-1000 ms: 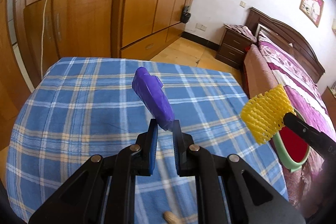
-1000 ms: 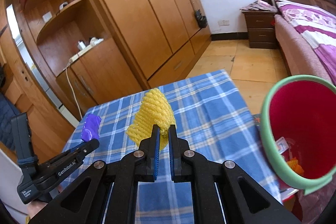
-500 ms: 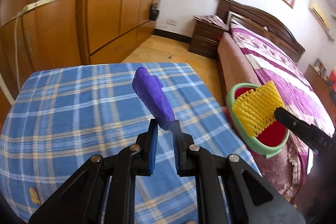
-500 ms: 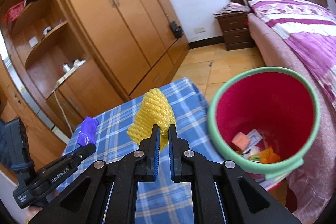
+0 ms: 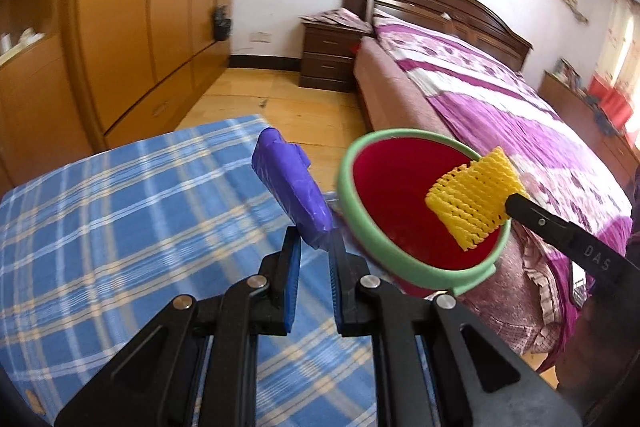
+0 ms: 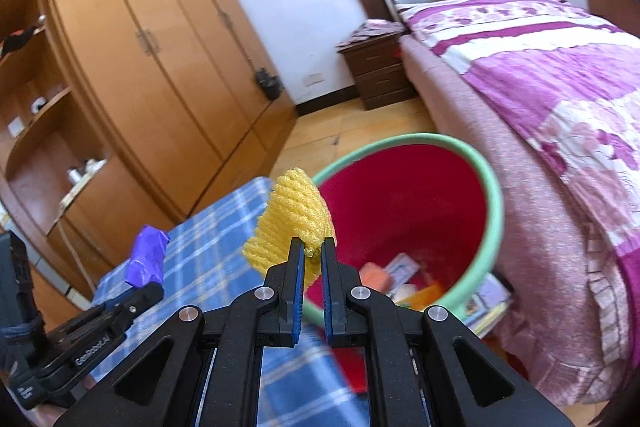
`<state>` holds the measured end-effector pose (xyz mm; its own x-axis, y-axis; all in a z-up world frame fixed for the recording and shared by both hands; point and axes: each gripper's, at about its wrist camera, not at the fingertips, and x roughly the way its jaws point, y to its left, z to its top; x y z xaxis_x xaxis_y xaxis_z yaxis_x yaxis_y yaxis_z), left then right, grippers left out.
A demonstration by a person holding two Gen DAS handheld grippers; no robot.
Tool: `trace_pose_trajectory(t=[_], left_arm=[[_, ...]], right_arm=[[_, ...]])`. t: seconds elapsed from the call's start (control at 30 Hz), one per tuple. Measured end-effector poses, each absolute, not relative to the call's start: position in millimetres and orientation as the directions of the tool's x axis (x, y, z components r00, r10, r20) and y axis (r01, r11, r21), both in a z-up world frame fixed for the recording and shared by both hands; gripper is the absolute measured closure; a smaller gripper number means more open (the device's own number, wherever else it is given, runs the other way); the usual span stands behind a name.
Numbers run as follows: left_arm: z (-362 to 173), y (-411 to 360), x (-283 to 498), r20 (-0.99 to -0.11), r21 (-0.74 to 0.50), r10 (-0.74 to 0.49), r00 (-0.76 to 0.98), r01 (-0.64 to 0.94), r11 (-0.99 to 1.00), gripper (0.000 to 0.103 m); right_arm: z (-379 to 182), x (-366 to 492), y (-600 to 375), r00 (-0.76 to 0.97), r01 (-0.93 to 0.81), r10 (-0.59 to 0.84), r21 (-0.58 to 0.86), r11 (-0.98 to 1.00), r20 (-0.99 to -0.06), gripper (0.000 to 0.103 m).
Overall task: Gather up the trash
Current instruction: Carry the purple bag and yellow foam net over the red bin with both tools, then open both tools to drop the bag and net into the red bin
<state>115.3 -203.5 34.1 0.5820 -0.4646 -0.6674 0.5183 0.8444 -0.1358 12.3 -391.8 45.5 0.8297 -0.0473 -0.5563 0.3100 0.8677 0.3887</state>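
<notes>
My left gripper (image 5: 314, 247) is shut on a crumpled purple wrapper (image 5: 290, 187) that sticks up from its jaws over the table's right edge, just left of the bin. My right gripper (image 6: 312, 245) is shut on a yellow foam fruit net (image 6: 290, 223). In the left wrist view that foam net (image 5: 474, 201) hangs above the bin's mouth on the right gripper's arm. The bin (image 5: 420, 269) is red inside with a green rim (image 6: 494, 215) and stands between table and bed. Several bits of trash (image 6: 404, 281) lie at its bottom. The purple wrapper (image 6: 146, 257) shows at the left of the right wrist view.
The table wears a blue checked cloth (image 5: 120, 227). A bed with a purple floral cover (image 5: 500, 107) runs along the right, close behind the bin. Wooden wardrobes (image 6: 160, 67) line the left wall and a nightstand (image 5: 328, 55) stands by the headboard.
Both grippers have swung right from over the table toward the bin, each still gripping its piece. The foam net now hangs over the bin's mouth, and the purple wrapper has reached the table's edge.
</notes>
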Motion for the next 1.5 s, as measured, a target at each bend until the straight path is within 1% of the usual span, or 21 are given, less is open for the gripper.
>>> trace_pose_trajectory(t=[0.3, 0.63, 0.73, 0.8, 0.83, 0.9, 0.97, 1.07, 1.1, 1.17, 1.27, 1.3, 1.4, 1.5], left_arm=[[15.9, -263.9, 124.2, -0.695, -0.132, -0.509, 0.508, 0.605, 0.785, 0.09], [-9.4, -305.4, 137.2, -0.733, -0.132, -0.51, 0.45, 0.642, 0.755, 0.09], [-11.5, -307.8, 137.8, -0.74, -0.131, -0.506, 0.443, 0.643, 0.755, 0.085], [-11.6, -307.3, 138.3, -0.742, -0.13, -0.5, 0.446, 0.636, 0.761, 0.075], [-11.5, -306.3, 138.3, -0.742, -0.13, -0.497, 0.45, 0.631, 0.765, 0.072], [-10.1, -302.5, 138.1, -0.741, -0.134, -0.494, 0.455, 0.62, 0.773, 0.069], [-8.3, -297.2, 138.1, -0.742, -0.141, -0.491, 0.457, 0.609, 0.78, 0.067], [-6.4, -288.1, 137.3, -0.747, -0.153, -0.481, 0.459, 0.585, 0.796, 0.059], [-5.6, -284.6, 136.5, -0.748, -0.157, -0.479, 0.46, 0.578, 0.801, 0.058], [-3.8, -276.7, 134.4, -0.748, -0.158, -0.472, 0.467, 0.565, 0.81, 0.058], [0.4, -263.3, 129.7, -0.746, -0.157, -0.459, 0.483, 0.542, 0.825, 0.058], [1.5, -260.1, 128.7, -0.745, -0.159, -0.458, 0.485, 0.538, 0.828, 0.058], [6.4, -245.5, 123.7, -0.741, -0.158, -0.446, 0.502, 0.515, 0.842, 0.058], [12.7, -229.5, 118.3, -0.736, -0.159, -0.435, 0.519, 0.492, 0.856, 0.058]], right_arm=[[27.1, 1.6, -428.4, 0.801, 0.418, -0.154, 0.356, 0.836, -0.579, 0.095], [7.9, 4.8, -451.4, 0.78, 0.459, -0.176, 0.358, 0.814, -0.6, 0.092], [5.1, 7.3, -453.9, 0.779, 0.455, -0.167, 0.362, 0.813, -0.604, 0.091], [4.3, 7.7, -453.9, 0.781, 0.453, -0.158, 0.373, 0.81, -0.605, 0.089], [3.8, 8.0, -454.0, 0.78, 0.453, -0.156, 0.375, 0.809, -0.606, 0.088], [2.4, 9.0, -454.3, 0.781, 0.448, -0.146, 0.383, 0.808, -0.607, 0.082], [2.5, 8.7, -452.9, 0.785, 0.441, -0.137, 0.39, 0.808, -0.604, 0.078], [5.1, 6.5, -450.0, 0.793, 0.427, -0.125, 0.399, 0.811, -0.596, 0.076], [6.2, 6.1, -449.2, 0.795, 0.424, -0.123, 0.399, 0.813, -0.594, 0.075], [8.9, 5.7, -446.0, 0.797, 0.417, -0.119, 0.397, 0.818, -0.591, 0.072], [14.0, 3.8, -437.5, 0.803, 0.399, -0.107, 0.395, 0.828, -0.586, 0.055], [14.9, 3.3, -435.6, 0.805, 0.394, -0.105, 0.394, 0.831, -0.583, 0.053], [20.1, 1.3, -425.2, 0.808, 0.378, -0.099, 0.382, 0.843, -0.581, 0.052], [25.6, -2.6, -412.9, 0.811, 0.362, -0.094, 0.37, 0.856, -0.577, 0.044]])
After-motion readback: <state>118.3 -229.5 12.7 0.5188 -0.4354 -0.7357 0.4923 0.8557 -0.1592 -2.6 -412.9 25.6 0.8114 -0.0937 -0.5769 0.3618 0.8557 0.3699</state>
